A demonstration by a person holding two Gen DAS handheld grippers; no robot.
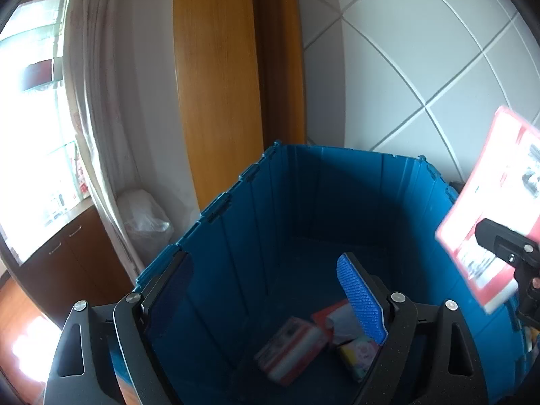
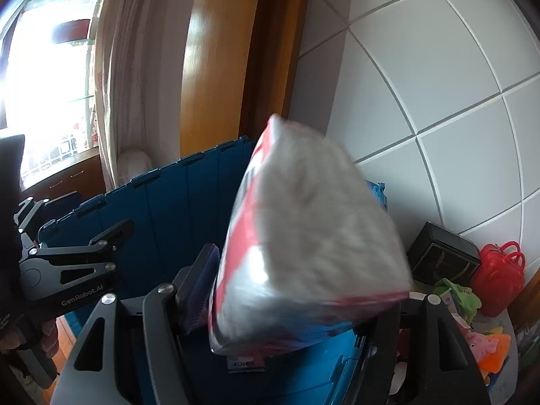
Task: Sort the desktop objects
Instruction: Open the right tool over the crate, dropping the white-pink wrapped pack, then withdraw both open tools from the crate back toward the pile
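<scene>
A blue plastic crate [image 1: 256, 222] stands open below me. On its floor lie a red and white tissue pack [image 1: 290, 351], a torn red pack [image 1: 332, 317] and a small floral packet [image 1: 359, 354]. My left gripper [image 1: 266, 307] is open and empty over the crate; its blue pad [image 1: 362, 298] shows. My right gripper [image 2: 287, 290] is shut on a red and white tissue pack [image 2: 303, 236] and holds it above the crate's right rim [image 2: 168, 202]. The same pack [image 1: 489, 202] shows at the right of the left wrist view.
A white tiled wall [image 2: 422, 101] is behind the crate. A wooden door frame [image 1: 216, 84] and a curtain [image 1: 101, 101] stand at the left. A black box [image 2: 442, 253], a red toy bag [image 2: 499, 276] and soft toys [image 2: 472, 320] lie right of the crate.
</scene>
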